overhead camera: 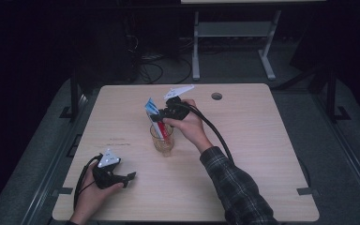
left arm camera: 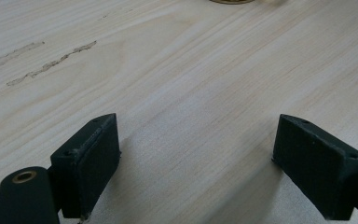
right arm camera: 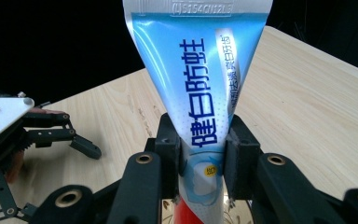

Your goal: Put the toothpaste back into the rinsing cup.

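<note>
Upright, blue-white toothpaste tube [right arm camera: 200, 93] pinched by right jaws, red base, left jaws wide, empty.

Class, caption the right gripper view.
Right claw clamps a blue-and-white toothpaste tube above the light wooden table.

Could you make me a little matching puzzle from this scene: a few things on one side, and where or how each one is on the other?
Things:
1. toothpaste tube
2. glass cup
3. left claw
4. right claw

States:
A. open, low over the bare table
B. standing mid-table, the tube's lower end inside
C. clamped on the tube
D. blue, white and red, sticking up out of the cup

Pairs: 1-D, 2-B, 3-A, 4-C
</note>
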A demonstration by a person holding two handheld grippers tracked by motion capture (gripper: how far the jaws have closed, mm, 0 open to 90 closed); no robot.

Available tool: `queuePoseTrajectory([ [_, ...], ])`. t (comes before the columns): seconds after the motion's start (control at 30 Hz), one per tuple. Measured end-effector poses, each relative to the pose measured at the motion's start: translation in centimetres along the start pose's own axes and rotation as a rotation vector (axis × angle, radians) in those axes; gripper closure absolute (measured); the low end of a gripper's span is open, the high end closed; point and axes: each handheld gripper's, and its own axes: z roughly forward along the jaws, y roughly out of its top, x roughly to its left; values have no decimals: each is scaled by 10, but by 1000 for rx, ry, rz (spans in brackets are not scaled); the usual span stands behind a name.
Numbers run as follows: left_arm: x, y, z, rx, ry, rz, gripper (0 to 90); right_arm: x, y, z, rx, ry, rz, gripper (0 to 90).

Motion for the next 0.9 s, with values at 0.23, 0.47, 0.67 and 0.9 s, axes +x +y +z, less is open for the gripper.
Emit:
queuePoseTrajectory([
  [0.23, 0, 0, 0, -3, 2, -1, 135, -1, -2, 1, 5, 8, 1, 678],
  [0.47, 0, 0, 0, -3, 0, -2, 136, 0, -1, -3, -18, -1, 6, 497],
  [0.67, 0, 0, 0, -3, 1, -1, 136, -3, -6, -16, -30, -35, 6, 452],
  [0.9, 0, 0, 0, -3, 1, -2, 136, -8, -18, -42, -33, -65, 8, 444],
])
